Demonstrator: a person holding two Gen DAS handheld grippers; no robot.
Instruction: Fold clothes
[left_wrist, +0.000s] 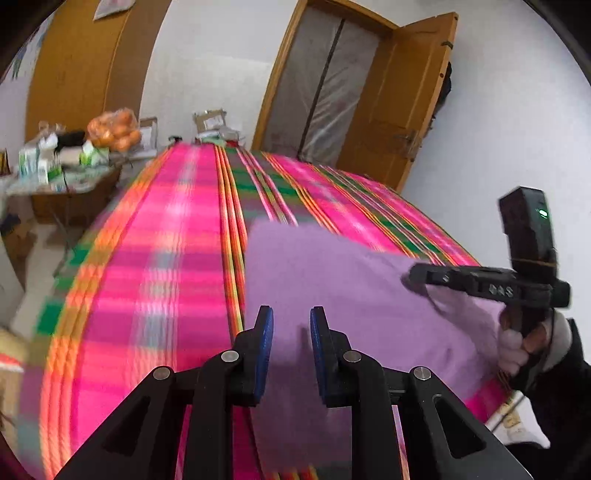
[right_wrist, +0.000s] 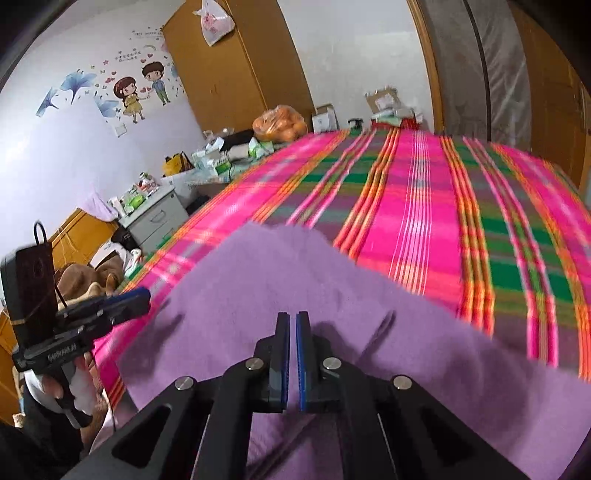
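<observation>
Left wrist view: my left gripper (left_wrist: 291, 325) hangs over the near left part of the purple garment (left_wrist: 354, 295), which lies spread on the pink plaid bedcover (left_wrist: 155, 258). Its blue pads stand a little apart, and I see purple cloth in the gap behind them, but I cannot tell whether any fold is pinched between them. To the right, my right gripper (left_wrist: 413, 275) reaches over the garment's right side, held by a white-gloved hand (left_wrist: 524, 343). Right wrist view: the right gripper (right_wrist: 293, 317) has its pads drawn almost together, with only a thin slit left; whether a layer of cloth sits in that slit I cannot tell. The purple garment (right_wrist: 332, 288) fills the near part of the view, its far edge fuzzy against the bedcover (right_wrist: 424, 206), and the left gripper (right_wrist: 142, 295) sits at its left border. I judge the fabric soft, light and limp, a fleecy knit that will sag and crease. I would take it at the near corners or hem, both layers together.
</observation>
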